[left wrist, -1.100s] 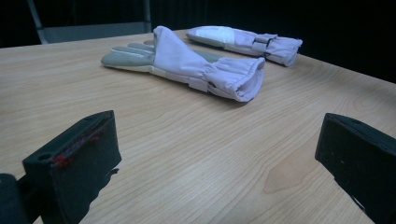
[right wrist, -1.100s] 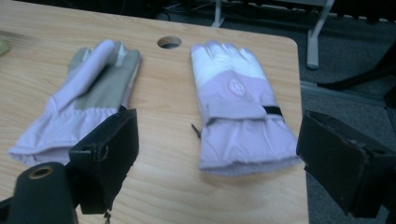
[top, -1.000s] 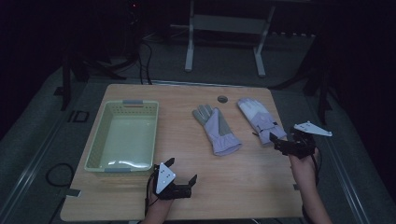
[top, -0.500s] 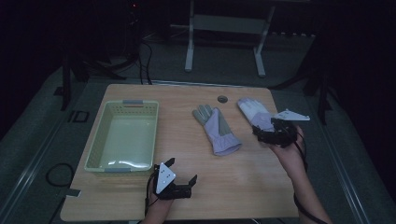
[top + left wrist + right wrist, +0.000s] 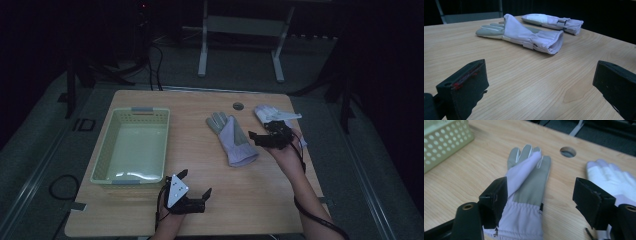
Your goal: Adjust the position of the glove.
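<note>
Both gloves lie on the surface toward its far right corner, and the basket point(image 5: 131, 146) near the left edge holds nothing, so no glove has been lifted yet. The right gripper point(image 5: 264, 138) has slid left from the right edge since the earlier frame, over the right glove point(image 5: 267, 114) toward the middle glove point(image 5: 232, 138); its fingers point(image 5: 495, 200) have just been closing but remain released, the middle glove's cuff beneath them ungripped. The left gripper point(image 5: 192, 190) rests released at the near edge.
</note>
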### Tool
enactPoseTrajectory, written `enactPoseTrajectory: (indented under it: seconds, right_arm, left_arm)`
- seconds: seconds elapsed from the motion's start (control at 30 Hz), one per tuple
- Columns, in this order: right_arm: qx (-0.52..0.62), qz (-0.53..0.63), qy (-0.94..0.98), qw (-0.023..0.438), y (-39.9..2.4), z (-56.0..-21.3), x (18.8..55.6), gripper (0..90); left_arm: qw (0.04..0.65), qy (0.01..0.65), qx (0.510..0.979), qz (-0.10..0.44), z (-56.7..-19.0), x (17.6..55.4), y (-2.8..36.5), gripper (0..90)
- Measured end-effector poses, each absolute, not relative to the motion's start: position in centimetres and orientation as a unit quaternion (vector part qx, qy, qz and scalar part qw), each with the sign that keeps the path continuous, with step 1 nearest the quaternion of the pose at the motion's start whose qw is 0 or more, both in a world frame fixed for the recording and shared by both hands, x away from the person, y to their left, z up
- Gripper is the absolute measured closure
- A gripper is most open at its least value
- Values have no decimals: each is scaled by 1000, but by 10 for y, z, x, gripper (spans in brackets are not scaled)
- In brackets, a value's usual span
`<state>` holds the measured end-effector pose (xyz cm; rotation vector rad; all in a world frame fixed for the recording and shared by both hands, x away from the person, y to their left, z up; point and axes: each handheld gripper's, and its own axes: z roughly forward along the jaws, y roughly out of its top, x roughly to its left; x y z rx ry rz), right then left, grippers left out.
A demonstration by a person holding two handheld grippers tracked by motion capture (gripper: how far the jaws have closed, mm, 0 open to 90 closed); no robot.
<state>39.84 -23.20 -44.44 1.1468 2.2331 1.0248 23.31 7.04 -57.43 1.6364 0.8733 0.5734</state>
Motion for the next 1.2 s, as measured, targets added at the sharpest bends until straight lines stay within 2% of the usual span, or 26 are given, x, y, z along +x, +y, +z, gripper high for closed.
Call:
enactPoseTrajectory:
  seconds: [0.2,0.47,0.87,1.07,1.2]
  right_arm:
    - [416,361,815,182,-217,-460,419,311]
    - [401,321,842,165,-199,-487,443,395]
    - [392,266,865,165,-191,-528,464,467]
    - [375,260,878,146,-189,-538,466,589]
    - [368,250,882,154,-185,-538,465,689]
  left_arm:
    - [566,368,697,241,-574,233,70,0]
    - [566,367,698,240,-574,233,70,0]
    - [569,368,697,236,-574,234,71,0]
    - [570,372,695,233,-574,234,72,0]
    - [568,369,696,237,-574,234,71,0]
